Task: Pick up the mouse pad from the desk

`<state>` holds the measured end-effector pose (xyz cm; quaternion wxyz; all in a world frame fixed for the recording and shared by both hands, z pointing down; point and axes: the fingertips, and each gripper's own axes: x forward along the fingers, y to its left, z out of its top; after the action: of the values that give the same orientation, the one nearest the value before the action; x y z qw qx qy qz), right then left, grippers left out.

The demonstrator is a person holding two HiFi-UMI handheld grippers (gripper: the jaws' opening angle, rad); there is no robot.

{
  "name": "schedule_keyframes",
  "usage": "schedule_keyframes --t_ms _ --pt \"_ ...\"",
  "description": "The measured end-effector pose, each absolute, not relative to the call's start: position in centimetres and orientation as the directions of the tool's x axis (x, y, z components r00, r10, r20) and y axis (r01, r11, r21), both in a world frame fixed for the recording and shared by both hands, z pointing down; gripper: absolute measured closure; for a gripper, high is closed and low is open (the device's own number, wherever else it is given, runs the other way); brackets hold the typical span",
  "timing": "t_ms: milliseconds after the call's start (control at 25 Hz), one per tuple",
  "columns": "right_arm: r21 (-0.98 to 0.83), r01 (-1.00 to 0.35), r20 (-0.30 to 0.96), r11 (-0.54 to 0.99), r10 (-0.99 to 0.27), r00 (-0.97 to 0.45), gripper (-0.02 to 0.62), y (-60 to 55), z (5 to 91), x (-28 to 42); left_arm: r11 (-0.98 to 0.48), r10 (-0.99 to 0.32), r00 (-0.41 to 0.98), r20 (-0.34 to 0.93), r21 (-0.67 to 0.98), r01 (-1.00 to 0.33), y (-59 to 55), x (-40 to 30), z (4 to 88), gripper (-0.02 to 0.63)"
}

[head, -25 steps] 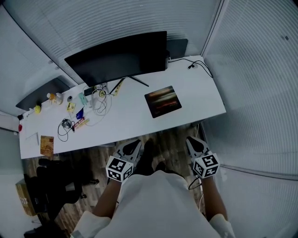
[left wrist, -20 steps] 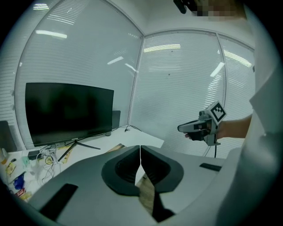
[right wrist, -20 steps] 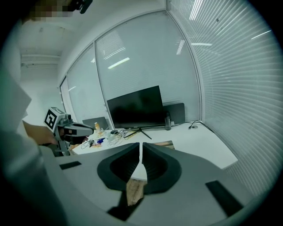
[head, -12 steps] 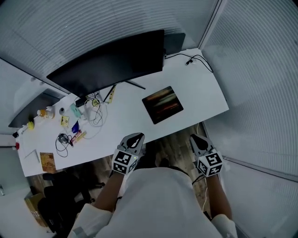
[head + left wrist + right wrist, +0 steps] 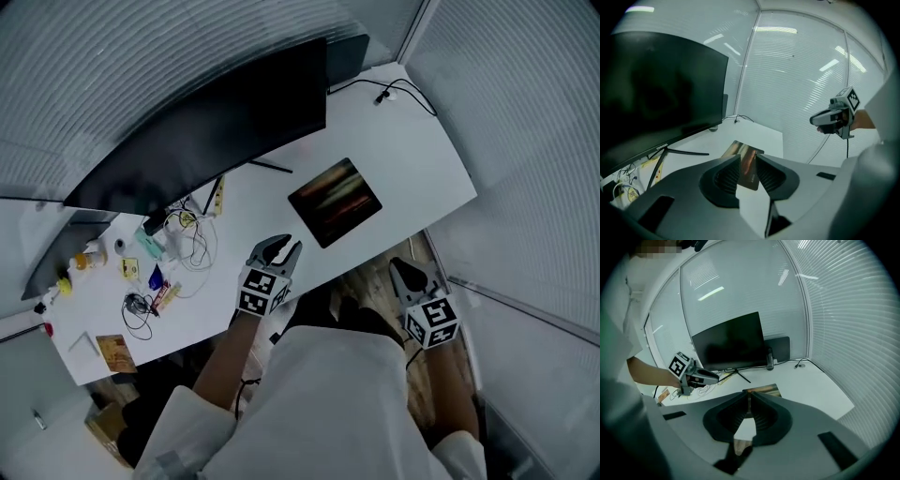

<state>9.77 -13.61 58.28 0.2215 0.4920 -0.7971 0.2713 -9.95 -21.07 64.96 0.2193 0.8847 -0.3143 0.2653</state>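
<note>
The mouse pad [image 5: 335, 202], dark with blurred orange-brown streaks, lies flat on the white desk [image 5: 422, 169] to the right of the monitor stand. My left gripper [image 5: 285, 247] hangs over the desk's front edge, a short way left of the pad and nearer to me. Its jaws are opening and hold nothing. In the left gripper view the pad [image 5: 742, 149] shows beyond the narrow gap of that gripper [image 5: 748, 158]. My right gripper [image 5: 405, 268] is off the desk, over the wooden floor, jaws shut and empty. The right gripper view shows the pad [image 5: 765, 390] just ahead of that gripper [image 5: 749, 397].
A wide black monitor [image 5: 206, 122] on a thin stand fills the back of the desk. Tangled cables and several small items [image 5: 159, 267] clutter the desk's left part. A black cable [image 5: 398, 92] lies at the far right corner. Blind-covered glass walls close in the desk.
My left gripper has moved forward from over the floor to over the desk's front edge, and its jaws have parted. The right gripper has edged forward but stays off the desk.
</note>
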Motion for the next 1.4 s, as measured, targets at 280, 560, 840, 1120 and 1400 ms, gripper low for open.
schedule_keyframes --t_ms 280,560,840,1120,1400 --pt "-0.242 -0.919 0.667 0.312 -0.634 -0.392 0.555 -13.4 60.7 8.1 -0.751 -0.346 0.633 0.692 0.200 -0.630 -25.6 -9.9 70.8 0.440" --pt "-0.269 -0.929 0.691 0.255 -0.620 -0.371 0.555 -13.6 62.2 8.2 -0.803 -0.242 0.566 0.788 0.165 -0.573 -27.9 -9.4 77.1 0.357" --pt "-0.290 -0.928 0.699 0.233 -0.611 -0.372 0.555 -14.1 63.2 8.7 -0.831 -0.163 0.489 0.857 0.148 -0.537 -29.1 -8.9 81.0 0.296" --pt "-0.310 -0.924 0.708 0.224 -0.594 -0.382 0.555 -14.2 64.0 9.7 -0.856 -0.057 0.371 0.927 0.146 -0.496 -29.1 -9.0 85.0 0.247" --pt "-0.335 -0.917 0.715 0.216 -0.575 -0.397 0.555 -13.6 65.0 9.8 -0.865 -0.031 0.324 0.945 0.137 -0.483 -29.4 -9.0 85.8 0.230"
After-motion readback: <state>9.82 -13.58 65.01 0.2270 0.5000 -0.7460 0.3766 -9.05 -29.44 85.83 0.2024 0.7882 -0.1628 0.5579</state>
